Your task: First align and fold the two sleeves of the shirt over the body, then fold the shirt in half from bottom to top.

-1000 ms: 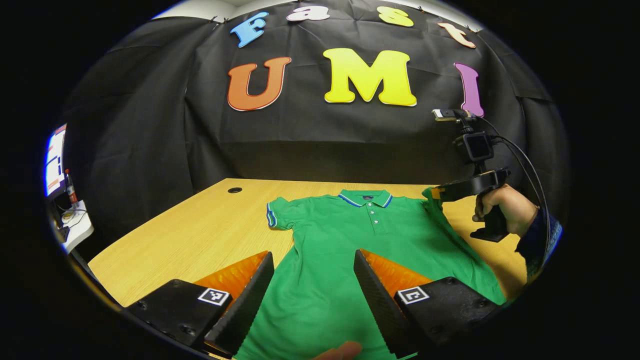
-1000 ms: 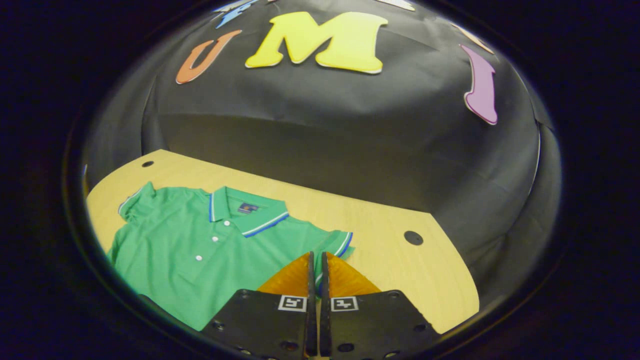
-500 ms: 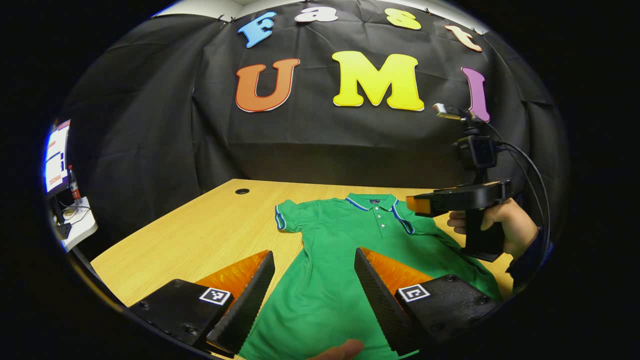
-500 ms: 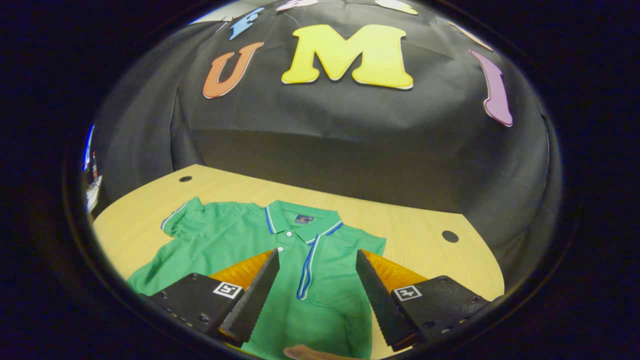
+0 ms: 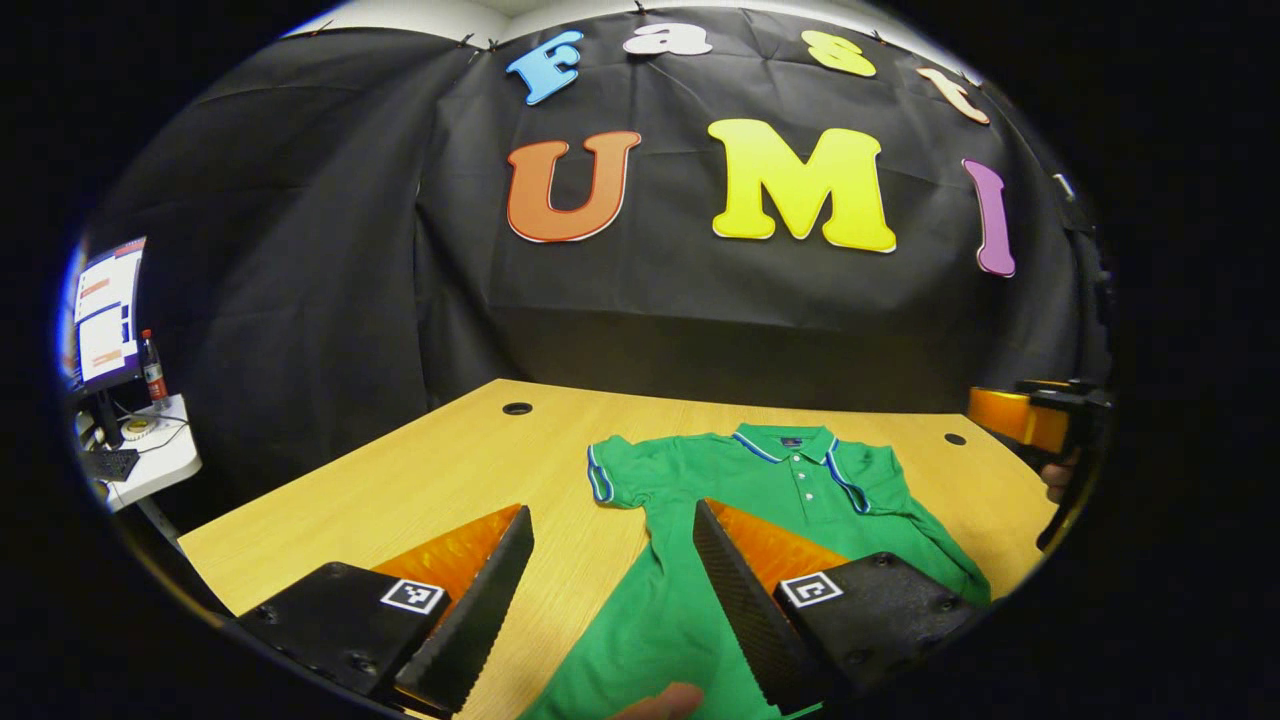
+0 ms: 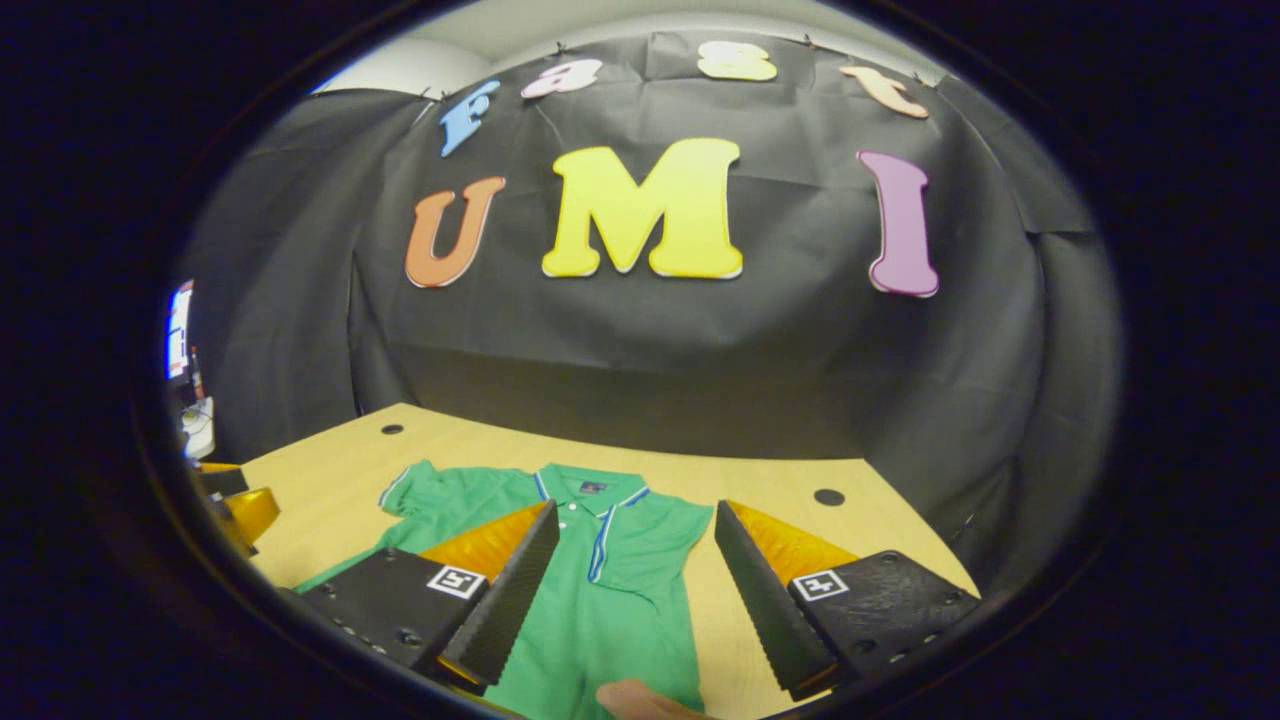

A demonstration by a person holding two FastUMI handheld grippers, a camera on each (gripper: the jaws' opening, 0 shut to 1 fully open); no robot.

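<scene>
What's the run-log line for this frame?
stage: sleeve folds | shirt: flat on table | right sleeve: folded over body | left sleeve: spread | left gripper: open | right gripper: open

even overhead light, sharp centre, warped edges

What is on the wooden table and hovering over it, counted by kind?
Shirts: 1, the green polo shirt.
Cable holes in the table: 2, one far-left hole, one far-right hole.
Grippers: 2, the left gripper and the right gripper, both open.
Total: 5.
</scene>
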